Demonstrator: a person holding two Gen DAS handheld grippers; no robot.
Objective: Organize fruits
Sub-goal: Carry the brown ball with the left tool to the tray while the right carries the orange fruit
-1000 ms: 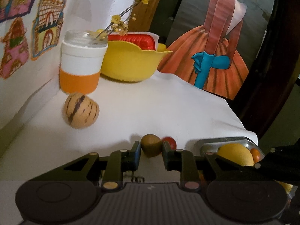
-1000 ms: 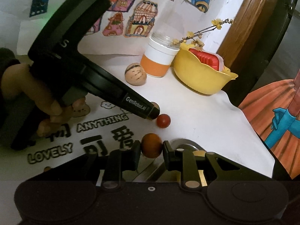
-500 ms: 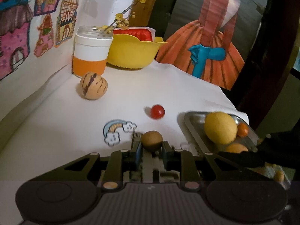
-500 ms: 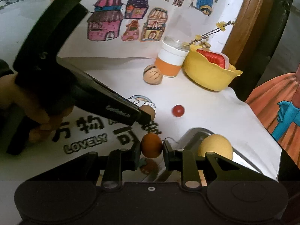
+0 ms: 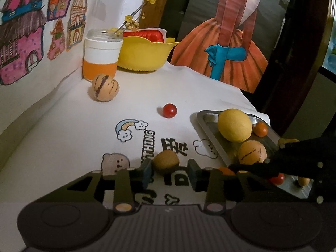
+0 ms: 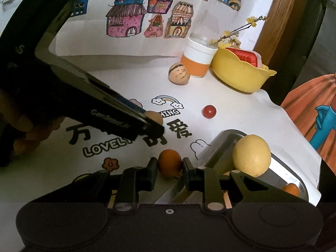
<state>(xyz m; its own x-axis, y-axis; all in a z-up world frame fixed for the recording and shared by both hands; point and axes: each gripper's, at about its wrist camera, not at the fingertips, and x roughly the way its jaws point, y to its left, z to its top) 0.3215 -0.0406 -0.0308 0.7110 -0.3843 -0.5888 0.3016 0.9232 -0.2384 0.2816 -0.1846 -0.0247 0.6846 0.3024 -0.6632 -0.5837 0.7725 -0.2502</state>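
**Two fruits in hand, tray beside you**

Your left gripper (image 5: 170, 173) has jaws wide around the brown fruit (image 5: 166, 161), gaps either side; close gently. Your right gripper (image 6: 169, 171) clamps the orange fruit (image 6: 169, 164) beside the tray (image 6: 222, 145); lower before releasing. Only the left view shows the tray's small fruits.
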